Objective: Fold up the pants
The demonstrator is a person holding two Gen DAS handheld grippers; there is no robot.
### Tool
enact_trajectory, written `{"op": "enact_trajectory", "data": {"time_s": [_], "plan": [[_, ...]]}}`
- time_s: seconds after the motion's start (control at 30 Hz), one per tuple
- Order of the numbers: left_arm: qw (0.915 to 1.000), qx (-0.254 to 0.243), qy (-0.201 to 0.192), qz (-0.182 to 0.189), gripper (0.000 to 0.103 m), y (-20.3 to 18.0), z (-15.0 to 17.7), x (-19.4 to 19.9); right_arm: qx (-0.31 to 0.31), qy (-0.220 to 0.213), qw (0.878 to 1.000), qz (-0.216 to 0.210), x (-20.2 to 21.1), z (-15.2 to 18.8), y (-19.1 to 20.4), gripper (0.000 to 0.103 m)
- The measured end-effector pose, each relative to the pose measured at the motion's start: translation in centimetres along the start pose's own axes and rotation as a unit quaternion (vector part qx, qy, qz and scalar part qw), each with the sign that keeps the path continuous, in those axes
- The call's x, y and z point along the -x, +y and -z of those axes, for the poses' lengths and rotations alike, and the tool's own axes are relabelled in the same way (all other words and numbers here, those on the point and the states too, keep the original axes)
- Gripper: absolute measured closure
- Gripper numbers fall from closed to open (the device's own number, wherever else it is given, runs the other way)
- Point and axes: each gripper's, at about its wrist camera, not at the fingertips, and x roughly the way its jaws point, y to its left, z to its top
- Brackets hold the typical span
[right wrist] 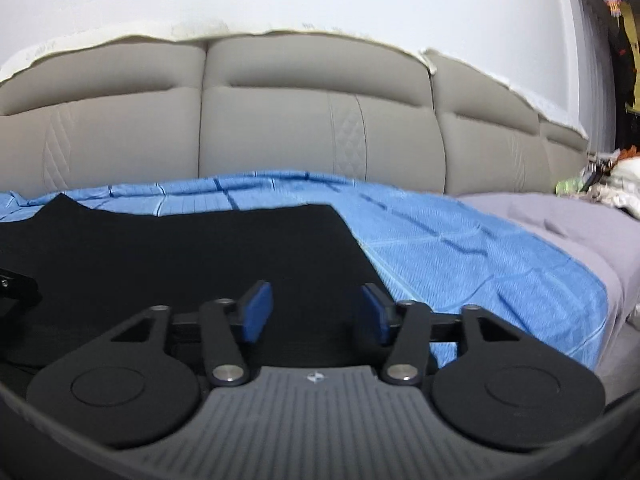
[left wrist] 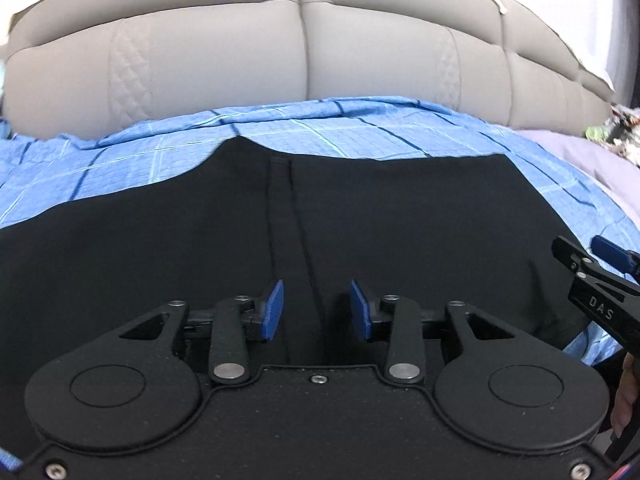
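The black pants [left wrist: 160,260] lie spread flat on a blue checked sheet [left wrist: 160,160], with a seam running up the middle toward the headboard. My left gripper [left wrist: 317,310] hovers low over the near part of the pants, open, its blue pads apart on either side of that seam. In the right wrist view, my right gripper [right wrist: 316,312] is open over the right edge of the pants [right wrist: 200,248], its right pad above the sheet [right wrist: 460,256]. No cloth is pinched between either pair of pads. The right gripper [left wrist: 600,264] also shows at the right edge of the left wrist view.
A padded beige headboard [right wrist: 320,132] runs along the far side of the bed. A grey blanket [right wrist: 560,220] covers the bed to the right of the sheet, with a pile of colourful items [right wrist: 604,184] beyond it. A hand [left wrist: 626,396] shows at the right edge.
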Motion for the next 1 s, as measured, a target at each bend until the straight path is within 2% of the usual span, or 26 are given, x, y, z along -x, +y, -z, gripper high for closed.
{"op": "enact_trajectory", "data": {"time_s": [0.03,0.1,0.13,0.2,0.23,0.37,0.47,0.57,0.73,0.83,0.9,1.0], "plan": [[1.0000,0.004,-0.002,-0.004,0.060,0.4,0.0,0.3,0.004,-0.004,1.000,0.001,0.1,-0.1,0.0,0.027],[0.9998,0.013,-0.010,-0.015,0.043,1.2,0.1,1.3,0.007,-0.005,1.000,-0.006,0.4,-0.4,0.1,0.021],[0.9994,0.018,-0.017,-0.023,0.038,1.9,0.3,2.0,0.003,-0.004,1.000,-0.014,0.5,-0.4,0.3,0.019],[0.9978,0.036,-0.034,-0.044,0.017,3.4,0.6,3.4,-0.003,-0.004,0.999,-0.033,0.8,-0.5,0.9,0.014],[0.9965,0.046,-0.041,-0.057,0.015,4.2,0.8,4.1,-0.002,-0.006,0.999,-0.044,1.0,-0.6,1.6,0.012],[0.9863,0.099,-0.057,-0.119,0.014,8.2,2.2,7.0,0.028,-0.010,0.995,-0.091,1.4,-0.4,5.8,0.009],[0.9729,0.152,-0.064,-0.162,0.014,11.5,3.6,8.8,0.061,-0.021,0.990,-0.129,1.8,-0.3,9.5,0.007],[0.9567,0.208,-0.065,-0.193,0.014,14.6,5.2,10.2,0.086,-0.031,0.984,-0.151,1.8,-0.2,12.3,0.003],[0.9224,0.301,-0.064,-0.234,0.014,19.4,8.1,11.2,0.112,-0.017,0.979,-0.171,1.0,0.5,14.8,0.001],[0.9055,0.345,-0.064,-0.238,0.014,21.6,9.5,11.3,0.128,-0.006,0.975,-0.184,0.6,1.5,15.4,0.000],[0.8981,0.363,-0.072,-0.238,0.015,22.6,10.0,11.2,0.108,0.000,0.976,-0.189,0.6,1.8,15.2,0.000],[0.8996,0.354,-0.085,-0.241,0.019,23.2,9.8,10.9,0.080,0.015,0.977,-0.198,0.2,1.7,14.9,0.000]]}}
